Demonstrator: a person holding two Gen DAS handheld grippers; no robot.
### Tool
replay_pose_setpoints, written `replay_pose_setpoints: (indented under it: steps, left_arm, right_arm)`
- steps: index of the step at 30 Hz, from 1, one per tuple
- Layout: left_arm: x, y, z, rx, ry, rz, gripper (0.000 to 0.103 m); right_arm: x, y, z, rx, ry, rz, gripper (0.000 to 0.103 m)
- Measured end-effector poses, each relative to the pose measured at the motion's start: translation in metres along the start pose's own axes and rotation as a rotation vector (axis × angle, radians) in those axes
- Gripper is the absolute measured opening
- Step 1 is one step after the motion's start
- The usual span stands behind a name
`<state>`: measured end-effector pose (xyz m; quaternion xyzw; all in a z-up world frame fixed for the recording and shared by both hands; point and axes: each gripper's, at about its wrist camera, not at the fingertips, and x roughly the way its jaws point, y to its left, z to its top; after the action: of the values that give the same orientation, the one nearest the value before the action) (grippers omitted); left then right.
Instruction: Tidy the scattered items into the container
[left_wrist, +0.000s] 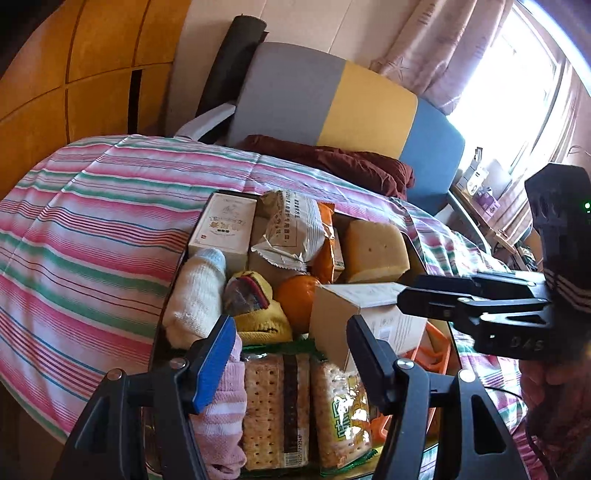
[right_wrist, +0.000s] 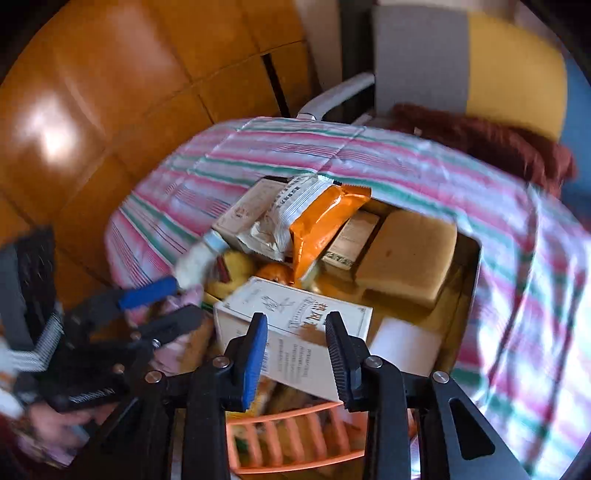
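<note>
A dark, metal-rimmed container (left_wrist: 167, 314) on the striped bedcover is packed with items. These include a white sock (left_wrist: 199, 299), a yellow sock (left_wrist: 258, 314), an orange (left_wrist: 295, 299), cracker packs (left_wrist: 277, 406) and a tan sponge block (right_wrist: 406, 258). A cream printed box (right_wrist: 295, 317) lies tilted on top of the pile. My right gripper (right_wrist: 297, 332) hovers just over it, its jaws a little apart and pressing on nothing. My left gripper (left_wrist: 291, 332) stands open above the crackers, with a pink sock (left_wrist: 225, 406) beside its blue pad. Each gripper shows in the other's view: the right gripper (left_wrist: 404, 297), the left gripper (right_wrist: 173, 302).
An orange slatted plastic basket (right_wrist: 295, 435) sits at the container's near end. The striped cover (left_wrist: 92, 221) spreads all around, with a maroon pillow (left_wrist: 332, 162) and a grey, yellow and blue headboard (left_wrist: 332, 103) behind. Wooden cabinets (right_wrist: 110, 92) stand to the left.
</note>
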<state>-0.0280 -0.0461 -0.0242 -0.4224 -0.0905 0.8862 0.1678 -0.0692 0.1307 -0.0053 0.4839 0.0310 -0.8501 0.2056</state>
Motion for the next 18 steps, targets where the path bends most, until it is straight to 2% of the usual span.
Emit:
replay_pose_setpoints:
  steps: [4, 7, 8, 11, 14, 16, 18]
  left_arm:
    - [0.004, 0.001, -0.003, -0.004, 0.017, 0.001, 0.064]
    - [0.006, 0.0, -0.005, -0.001, 0.029, -0.004, 0.064]
    - [0.005, 0.0, -0.005, -0.001, 0.027, -0.004, 0.064]
    - [0.003, -0.003, -0.007, 0.007, 0.031, -0.009, 0.064]
    - [0.001, -0.004, -0.008, 0.018, 0.032, -0.001, 0.064]
    - [0.0, -0.003, -0.008, 0.015, 0.037, -0.001, 0.064]
    - [-0.003, -0.001, -0.008, 0.013, 0.025, 0.004, 0.064]
  right_arm:
    - [-0.001, -0.022, 0.013, 0.011, 0.01, -0.117, 0.04]
    - [0.003, -0.041, 0.038, 0.112, -0.003, -0.006, 0.04]
    - [0.008, -0.04, 0.049, 0.116, -0.001, 0.004, 0.04]
    - [0.034, -0.022, 0.083, 0.049, -0.02, -0.081, 0.04]
    - [0.068, -0.01, 0.111, 0.038, 0.005, -0.065, 0.045]
    - [0.091, -0.005, 0.117, 0.005, 0.045, -0.077, 0.045]
    - [0.099, -0.004, 0.121, -0.008, 0.056, -0.044, 0.045]
